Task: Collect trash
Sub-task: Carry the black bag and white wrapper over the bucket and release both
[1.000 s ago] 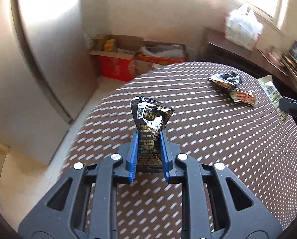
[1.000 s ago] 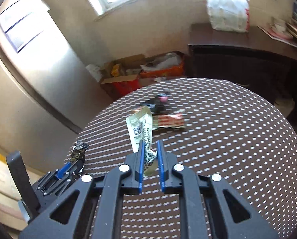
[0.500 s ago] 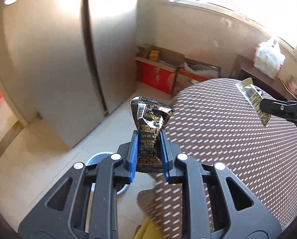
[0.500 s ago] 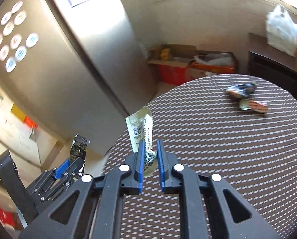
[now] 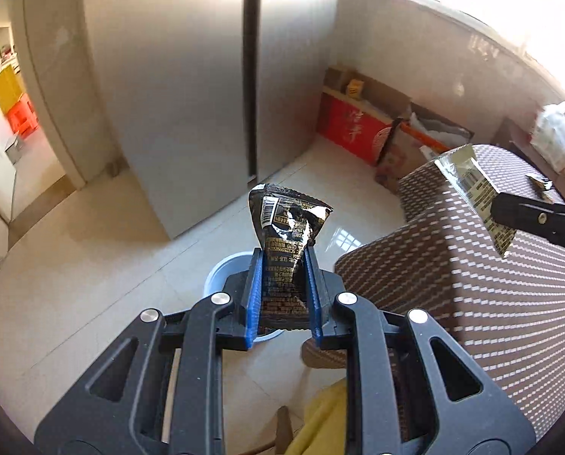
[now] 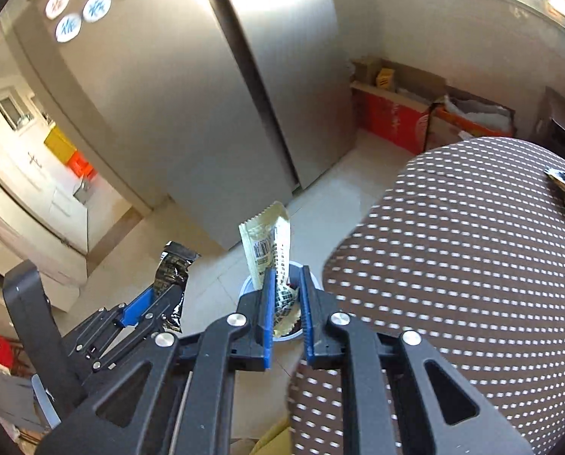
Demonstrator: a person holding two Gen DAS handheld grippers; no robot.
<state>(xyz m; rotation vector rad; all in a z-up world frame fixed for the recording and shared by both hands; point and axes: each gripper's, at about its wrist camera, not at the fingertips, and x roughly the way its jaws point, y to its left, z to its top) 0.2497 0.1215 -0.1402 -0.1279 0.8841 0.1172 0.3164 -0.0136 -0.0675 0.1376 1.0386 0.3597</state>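
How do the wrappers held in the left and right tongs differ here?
The left tongs hold a black wrapper with gold print; the right tongs hold a pale cream wrapper. The black one is wider and crumpled; the cream one is narrow, with a zigzag top edge. Both stand upright, show barcodes, and hang above the floor bin.

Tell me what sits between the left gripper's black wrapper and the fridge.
Only bare tiled floor separates the black wrapper, clamped in the left gripper, from the fridge; the left wrist view shows that stretch plainly.
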